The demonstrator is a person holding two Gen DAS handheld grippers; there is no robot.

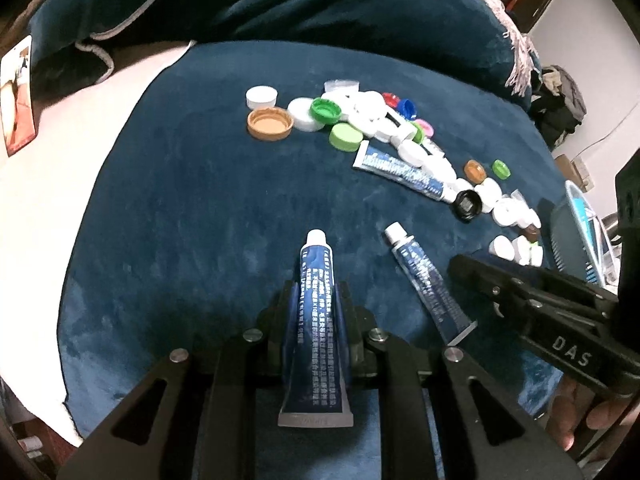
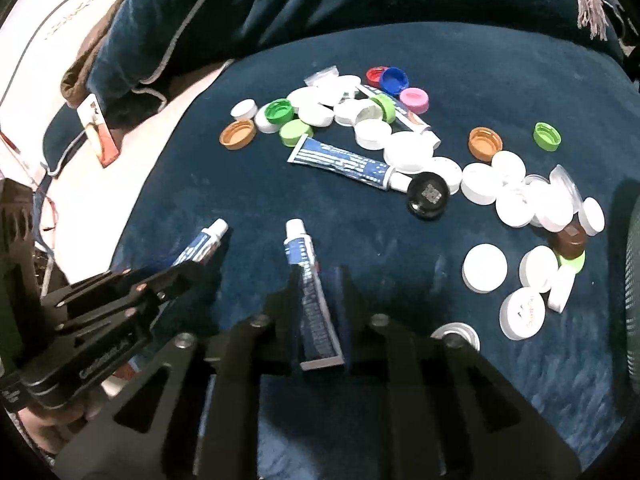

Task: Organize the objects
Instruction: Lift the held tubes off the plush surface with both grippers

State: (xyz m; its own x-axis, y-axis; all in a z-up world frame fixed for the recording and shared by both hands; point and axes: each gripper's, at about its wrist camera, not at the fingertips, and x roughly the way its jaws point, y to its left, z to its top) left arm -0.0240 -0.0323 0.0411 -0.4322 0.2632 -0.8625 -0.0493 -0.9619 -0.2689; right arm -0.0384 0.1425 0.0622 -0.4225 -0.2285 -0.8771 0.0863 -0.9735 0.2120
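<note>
My left gripper (image 1: 317, 292) is shut on a blue tube with a white cap (image 1: 316, 280), held just over the dark blue cloth (image 1: 180, 220). My right gripper (image 2: 318, 280) has its jaws close around a second blue tube (image 2: 308, 276) that lies on the cloth; in the left wrist view this tube (image 1: 424, 276) lies beside the right gripper's fingers (image 1: 480, 272). The left-held tube (image 2: 204, 242) and left gripper show at the left of the right wrist view. A third blue tube (image 2: 344, 162) lies further back next to a black cap (image 2: 428, 196).
Many loose bottle caps, white, green, orange, red, blue and pink, are scattered at the back and right (image 2: 404, 148). A brown bottle top (image 2: 568, 238) sits among white lids. A folded blue blanket (image 1: 280, 0) lies behind. White bedding (image 1: 60, 160) borders the left.
</note>
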